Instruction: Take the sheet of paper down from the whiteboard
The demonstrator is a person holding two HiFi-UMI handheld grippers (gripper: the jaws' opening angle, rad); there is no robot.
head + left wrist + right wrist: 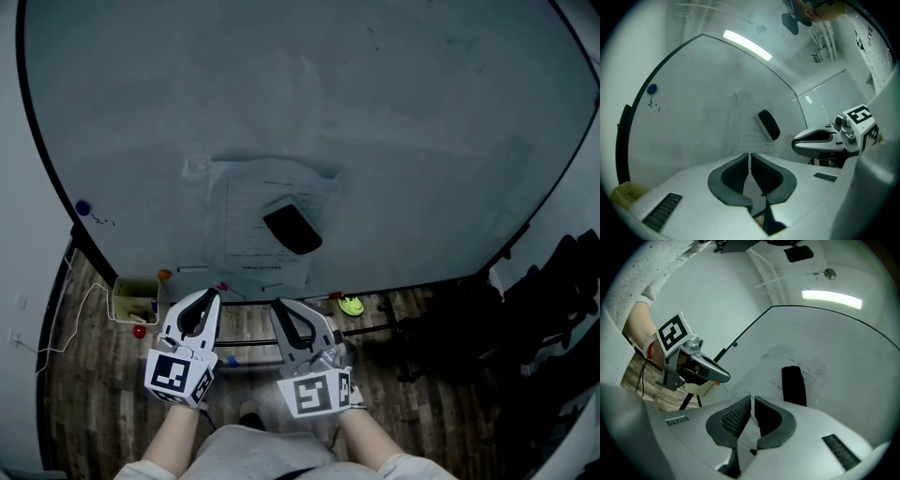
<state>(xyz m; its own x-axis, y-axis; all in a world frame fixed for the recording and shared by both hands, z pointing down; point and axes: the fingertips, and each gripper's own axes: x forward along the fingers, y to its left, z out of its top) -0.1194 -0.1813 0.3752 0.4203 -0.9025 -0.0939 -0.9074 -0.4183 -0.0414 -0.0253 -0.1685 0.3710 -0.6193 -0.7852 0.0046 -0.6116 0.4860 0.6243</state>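
Left gripper [210,294] and right gripper [278,306], both with jaws pressed together on nothing, hang short of the whiteboard [394,122]. A black eraser [292,229] pins the sheet of paper [251,239] near its bottom edge. A hasty tug could tear the sheet or drop the eraser.

Sheet of paper [246,225] was white with faint printed lines, hung flat on the whiteboard [394,112], center of the head view, top edge slightly wrinkled. A black eraser [292,229] sat on its right half.
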